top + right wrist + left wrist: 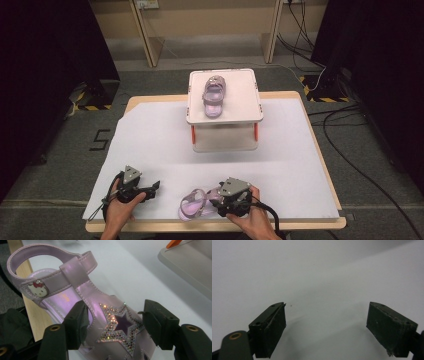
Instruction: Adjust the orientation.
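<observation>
A shiny pink child's sandal (194,205) with a glitter star and a cat badge lies near the table's front edge. My right gripper (212,200) has its jaws on either side of the sandal's (82,290) front part. In the right gripper view the gripper (116,325) has its left jaw against the upper, while the right jaw stands just off the star's tip. A matching sandal (214,95) rests on a white raised platform (240,107). My left gripper (154,188) rests at the front left, and the left gripper view shows its jaws (327,322) wide apart over bare white cover.
A white sheet (150,145) covers the wooden table, whose edge (215,226) runs along the front. The platform stands on orange legs (256,131) at the middle back. Its corner (190,265) lies ahead to the right in the right gripper view. Cables (360,165) trail on the floor at the right.
</observation>
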`<act>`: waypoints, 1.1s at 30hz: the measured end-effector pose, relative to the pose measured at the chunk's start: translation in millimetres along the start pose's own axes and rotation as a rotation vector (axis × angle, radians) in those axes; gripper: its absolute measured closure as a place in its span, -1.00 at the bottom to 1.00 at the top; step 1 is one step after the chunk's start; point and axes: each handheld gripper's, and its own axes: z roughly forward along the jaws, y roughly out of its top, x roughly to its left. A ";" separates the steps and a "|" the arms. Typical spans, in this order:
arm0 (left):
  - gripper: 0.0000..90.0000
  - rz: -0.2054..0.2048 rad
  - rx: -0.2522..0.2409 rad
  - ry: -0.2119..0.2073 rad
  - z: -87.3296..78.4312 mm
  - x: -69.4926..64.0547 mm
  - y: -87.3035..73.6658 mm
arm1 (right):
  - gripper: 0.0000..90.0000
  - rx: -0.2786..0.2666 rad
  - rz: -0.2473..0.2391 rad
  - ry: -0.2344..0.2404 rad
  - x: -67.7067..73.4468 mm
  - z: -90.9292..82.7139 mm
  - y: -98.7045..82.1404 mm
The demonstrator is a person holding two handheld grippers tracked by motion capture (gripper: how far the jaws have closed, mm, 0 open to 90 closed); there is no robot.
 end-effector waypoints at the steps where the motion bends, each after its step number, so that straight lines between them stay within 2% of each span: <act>1: -0.66 0.000 0.000 0.000 0.0 -0.2 -0.1 | -0.04 0.002 -0.014 0.001 -0.7 -0.3 0.7; 2: -0.66 -0.002 -0.002 -0.001 -0.2 -1.2 -0.5 | 0.12 0.018 -0.061 -0.004 -0.5 -1.3 3.0; 3: -0.66 -0.002 -0.002 -0.001 -0.2 -1.2 -0.5 | 0.12 0.018 -0.061 -0.004 -0.5 -1.3 3.0; 4: -0.66 -0.001 -0.002 -0.001 -0.4 -1.4 -0.7 | 0.22 -0.002 -0.089 -0.005 -0.7 -3.3 4.6; 6: -0.66 -0.001 -0.001 0.001 -0.6 -1.0 -1.2 | 0.24 0.002 -0.183 -0.066 -4.9 -8.1 10.5; 7: -0.66 0.003 0.004 0.003 -0.8 -0.4 -1.5 | 0.23 0.002 -0.200 -0.085 -9.7 -9.9 12.6; 9: -0.66 0.000 0.004 0.005 -0.8 -0.2 -1.9 | 0.22 0.005 -0.179 -0.101 -23.1 -12.3 12.3; 12: -0.66 0.001 0.004 0.004 -1.2 -0.3 -1.9 | 0.22 -0.006 -0.174 -0.132 -36.8 -16.4 8.6; 13: -0.66 0.002 0.006 0.004 -1.1 -0.3 -1.9 | 0.21 -0.008 -0.161 -0.129 -40.6 -17.8 7.3; 15: -0.66 0.001 0.006 0.004 -0.9 -0.6 -2.0 | 0.16 -0.016 -0.130 -0.084 -47.9 -19.5 3.9; 16: -0.66 -0.001 0.002 0.004 -1.0 -0.9 -1.9 | 0.11 -0.012 -0.102 -0.041 -50.3 -20.2 0.4; 17: -0.66 0.000 0.002 0.003 -1.1 -0.8 -1.8 | 0.10 -0.008 -0.095 -0.014 -50.4 -20.0 -1.7; 23: -0.66 0.000 0.000 0.003 -1.7 -0.5 -1.7 | 0.03 0.055 -0.100 0.040 -48.0 -19.0 -10.9; 25: -0.66 0.000 -0.002 0.003 -1.8 -0.6 -1.6 | 0.03 0.077 -0.101 0.024 -48.9 -21.5 -15.1; 26: -0.66 0.001 -0.001 0.003 -1.9 -0.4 -1.6 | 0.03 0.091 -0.106 0.002 -51.0 -23.4 -17.4; 27: -0.66 0.002 0.001 0.003 -1.6 -0.3 -1.6 | 0.03 0.099 -0.080 -0.006 -53.2 -25.8 -20.0; 30: -0.66 0.001 0.003 0.003 -0.8 -1.0 -1.8 | 0.02 0.066 -0.011 0.014 -61.7 -34.0 -25.8; 33: -0.66 0.002 0.003 0.003 -0.8 -1.3 -1.8 | 0.00 0.060 0.004 -0.001 -64.1 -41.7 -26.8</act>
